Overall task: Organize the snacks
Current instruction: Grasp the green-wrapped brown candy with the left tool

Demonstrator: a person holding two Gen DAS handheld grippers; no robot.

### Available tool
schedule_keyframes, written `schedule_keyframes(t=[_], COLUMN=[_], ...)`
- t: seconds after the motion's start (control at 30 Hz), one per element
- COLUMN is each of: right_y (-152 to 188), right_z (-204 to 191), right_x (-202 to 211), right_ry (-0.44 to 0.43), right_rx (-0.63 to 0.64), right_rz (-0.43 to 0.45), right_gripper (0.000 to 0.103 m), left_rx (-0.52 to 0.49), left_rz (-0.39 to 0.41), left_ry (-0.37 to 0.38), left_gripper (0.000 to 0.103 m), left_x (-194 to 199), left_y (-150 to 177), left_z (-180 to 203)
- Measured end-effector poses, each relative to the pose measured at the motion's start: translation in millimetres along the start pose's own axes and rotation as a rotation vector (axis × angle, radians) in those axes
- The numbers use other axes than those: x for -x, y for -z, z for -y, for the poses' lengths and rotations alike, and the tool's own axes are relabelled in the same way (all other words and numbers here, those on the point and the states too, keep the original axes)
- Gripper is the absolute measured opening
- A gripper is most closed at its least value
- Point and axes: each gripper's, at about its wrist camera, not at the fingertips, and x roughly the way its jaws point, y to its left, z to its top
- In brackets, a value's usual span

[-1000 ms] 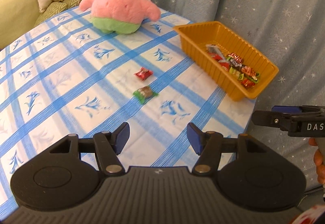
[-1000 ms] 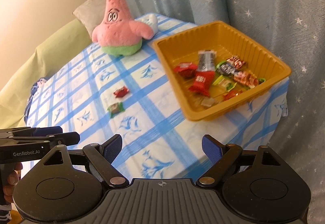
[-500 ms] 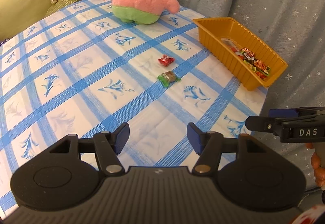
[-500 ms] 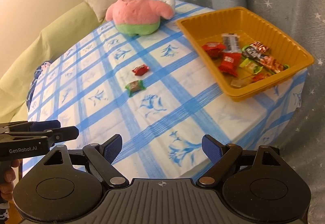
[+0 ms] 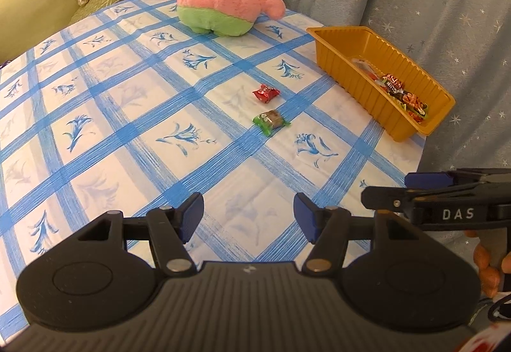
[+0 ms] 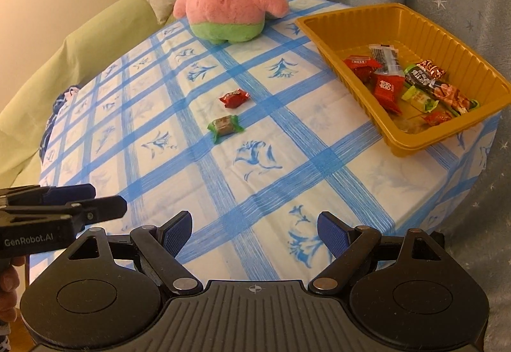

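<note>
Legibly, left gripper (image 5: 248,214) reads "GenRobot.AI", right gripper (image 6: 254,235) "DAS" (both agape, nothing betw. pads); red candy (image 6: 233,98) wrapper txt illegible.

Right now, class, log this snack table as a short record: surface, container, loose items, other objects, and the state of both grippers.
surface: round table with a blue-checked floral tablecloth
container: ribbed orange plastic tray at the table's right edge, holding several wrapped snacks
loose items: red-wrapped candy and green-wrapped candy, side by side on the cloth, apart from the tray
other objects: pink star-shaped plush toy at the far side
left gripper: open, empty
right gripper: open, empty
</note>
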Motion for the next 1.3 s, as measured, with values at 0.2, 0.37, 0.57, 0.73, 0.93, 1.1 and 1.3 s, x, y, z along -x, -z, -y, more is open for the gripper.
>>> schedule_keyframes(t=[0.2,0.37,0.57,0.73,0.93,1.1,1.3], right_y=[-6,-14,-23,-31,-38,-42,-45], right_z=[4,7,9,13,20,26,33], right_x=[-12,-21,-31,-40,-49,-53,-56], right_ry=[-0.003,-0.009,0.009,0.01,0.024,0.032,0.025], right_rx=[-0.017,-0.035,-0.036,-0.055,-0.091,-0.121,-0.168], right_rz=[0.019,0.038,0.076,0.084,0.09,0.092,0.085], right_gripper=[0.085,0.085,0.077,0.065,0.06,0.06,0.06], left_rx=[-0.035,-0.086,-0.144,-0.207,-0.277,-0.339,-0.385], left_rz=[0.003,0.02,0.032,0.04,0.035,0.027,0.007], left_ry=[0.013,0.028,0.052,0.071,0.092,0.094,0.093], left_gripper=[0.058,0.051,0.048,0.048,0.046,0.045,0.039], left_x=[-19,-36,-59,-78,-101,-119,-136], left_y=[-8,-18,-31,-43,-58,-68,-74], left_z=[3,7,9,12,15,17,20])
